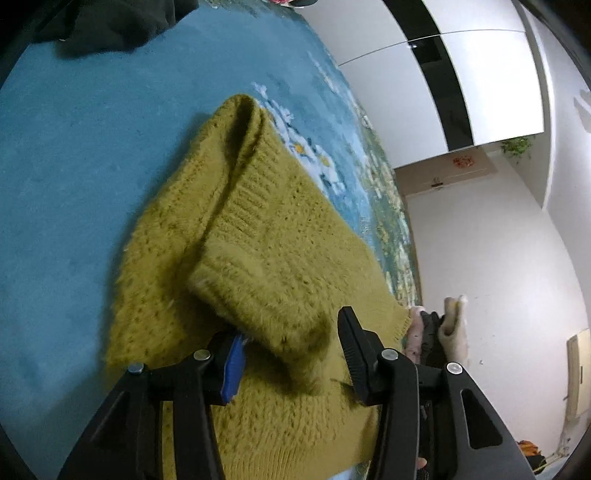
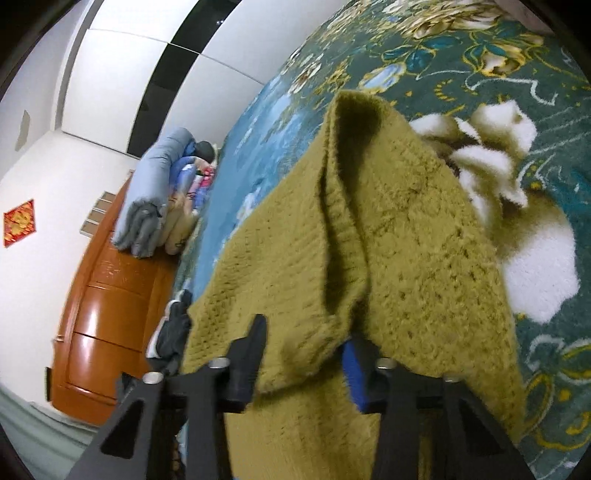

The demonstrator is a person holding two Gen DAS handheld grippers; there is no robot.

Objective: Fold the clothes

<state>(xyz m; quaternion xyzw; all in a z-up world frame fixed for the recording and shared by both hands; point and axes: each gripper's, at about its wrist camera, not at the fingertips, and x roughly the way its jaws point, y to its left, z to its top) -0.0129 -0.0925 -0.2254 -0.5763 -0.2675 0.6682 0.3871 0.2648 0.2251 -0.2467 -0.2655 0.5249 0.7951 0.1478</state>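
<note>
An olive-yellow knitted sweater (image 1: 266, 236) lies on a blue bed cover (image 1: 74, 192), folded over itself with a raised fold running away from me. My left gripper (image 1: 291, 343) is open, its jaws wide on either side of a folded flap of the sweater. In the right wrist view the same sweater (image 2: 406, 258) lies on the floral part of the cover (image 2: 546, 110). My right gripper (image 2: 306, 350) is open too, with a hanging fold of sweater between its jaws.
A dark garment (image 1: 110, 26) lies at the far end of the bed. A pile of clothes (image 1: 436, 332) sits by the bed's edge. Folded bedding (image 2: 159, 199) rests on an orange wooden cabinet (image 2: 110, 314). White walls lie beyond.
</note>
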